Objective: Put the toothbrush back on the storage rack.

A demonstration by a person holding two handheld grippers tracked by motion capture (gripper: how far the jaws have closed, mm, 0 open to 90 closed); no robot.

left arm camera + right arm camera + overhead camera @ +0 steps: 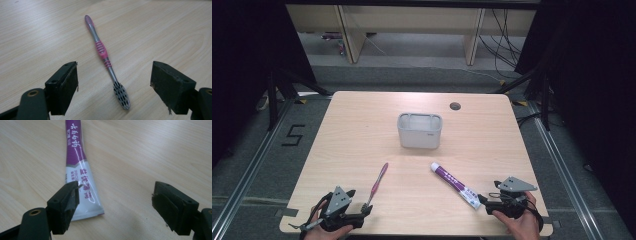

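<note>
A pink and grey toothbrush (377, 184) lies flat on the wooden table (362, 130), bristle head toward the near edge. My left gripper (363, 211) rests low just behind that head. In the left gripper view the jaws of the left gripper (113, 83) stand wide apart, and the toothbrush (102, 50) has its head lying between them, untouched. A purple and white toothpaste tube (455, 185) lies to the right, cap pointing away. My right gripper (486, 202) sits open at its flat crimped end. The right gripper (115, 205) has one jaw over the edge of the toothpaste tube (79, 167).
A grey rectangular bin (420, 130) stands open-topped at the table's middle, beyond both items. A round cable hole (455, 106) is at the far right of the tabletop. Bare wood lies between the bin and the two items.
</note>
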